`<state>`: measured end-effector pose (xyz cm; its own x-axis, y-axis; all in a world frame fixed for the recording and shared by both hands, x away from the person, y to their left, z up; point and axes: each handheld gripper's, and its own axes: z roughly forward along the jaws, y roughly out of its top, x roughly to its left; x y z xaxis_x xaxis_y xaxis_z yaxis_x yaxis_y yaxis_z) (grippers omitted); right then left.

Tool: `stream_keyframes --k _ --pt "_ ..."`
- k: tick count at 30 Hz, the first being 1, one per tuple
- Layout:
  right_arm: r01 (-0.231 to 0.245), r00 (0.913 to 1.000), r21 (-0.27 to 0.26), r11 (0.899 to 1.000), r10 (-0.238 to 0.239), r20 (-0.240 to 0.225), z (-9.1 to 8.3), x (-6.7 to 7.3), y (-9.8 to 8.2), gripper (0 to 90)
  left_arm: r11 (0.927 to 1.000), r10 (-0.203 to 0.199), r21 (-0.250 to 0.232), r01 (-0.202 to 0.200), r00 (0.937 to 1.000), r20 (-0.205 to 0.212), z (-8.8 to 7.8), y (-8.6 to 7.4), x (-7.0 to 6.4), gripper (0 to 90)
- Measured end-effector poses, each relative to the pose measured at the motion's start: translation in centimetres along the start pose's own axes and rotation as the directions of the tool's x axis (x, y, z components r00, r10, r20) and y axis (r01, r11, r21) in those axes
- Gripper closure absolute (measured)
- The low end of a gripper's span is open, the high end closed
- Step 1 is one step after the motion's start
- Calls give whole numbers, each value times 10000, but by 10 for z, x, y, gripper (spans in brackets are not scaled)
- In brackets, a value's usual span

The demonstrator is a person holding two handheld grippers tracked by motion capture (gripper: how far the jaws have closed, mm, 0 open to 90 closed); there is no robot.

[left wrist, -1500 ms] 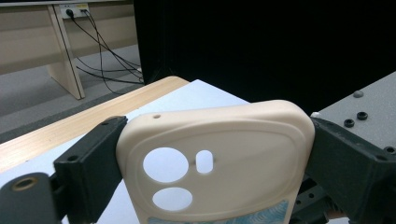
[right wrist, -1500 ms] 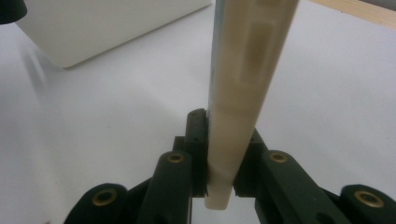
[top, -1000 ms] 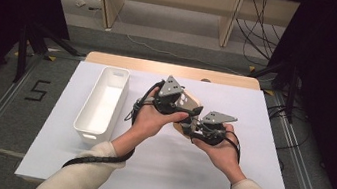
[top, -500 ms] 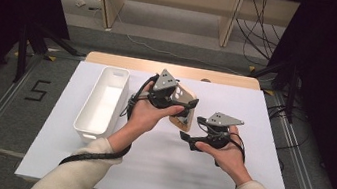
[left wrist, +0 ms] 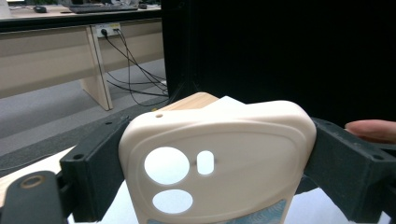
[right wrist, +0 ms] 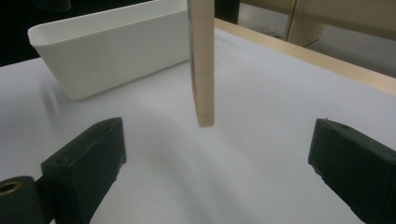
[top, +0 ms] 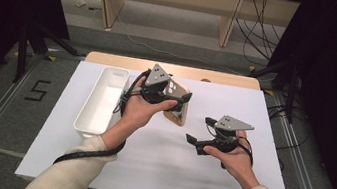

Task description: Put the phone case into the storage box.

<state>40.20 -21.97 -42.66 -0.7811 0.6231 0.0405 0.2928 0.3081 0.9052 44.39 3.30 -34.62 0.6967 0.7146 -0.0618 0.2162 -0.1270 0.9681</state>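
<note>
A beige phone case [top: 177, 112] with round camera cut-outs hangs above the white mat, tilted on edge. My left gripper [top: 182, 98] is shut on it, and in the left gripper view the case [left wrist: 224, 158] sits pressed between both black jaws. My right gripper [top: 192, 143] stands to the case's right and nearer me, a short gap away. Its jaws have just been opening and now stand wide with nothing between them. In the right gripper view the case's thin edge [right wrist: 201, 60] hangs ahead of my right gripper [right wrist: 219, 158].
A long white bin [top: 102, 100] lies at the left of the white mat [top: 157, 158]; in the right gripper view the bin [right wrist: 112, 51] stands behind the case. The wooden table edge [top: 175, 70] runs along the back. Dark curtains flank both sides.
The right gripper let go of the phone case, opened wide and drew back to the right. The left gripper kept the case and carried it slightly up and away.
</note>
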Motion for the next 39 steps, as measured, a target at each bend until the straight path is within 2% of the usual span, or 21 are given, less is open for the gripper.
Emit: stream_keyframes --k 16,39 --pt "-26 9997 -325 9995 34 245 -25 2 -10 30 10000 59 -39 -61 9987 -501 -10 3 13 110" --pt "-82 9991 -447 9990 100 411 -40 0 -18 29 9998 17 -171 -35 9945 -1052 -27 10 32 110"
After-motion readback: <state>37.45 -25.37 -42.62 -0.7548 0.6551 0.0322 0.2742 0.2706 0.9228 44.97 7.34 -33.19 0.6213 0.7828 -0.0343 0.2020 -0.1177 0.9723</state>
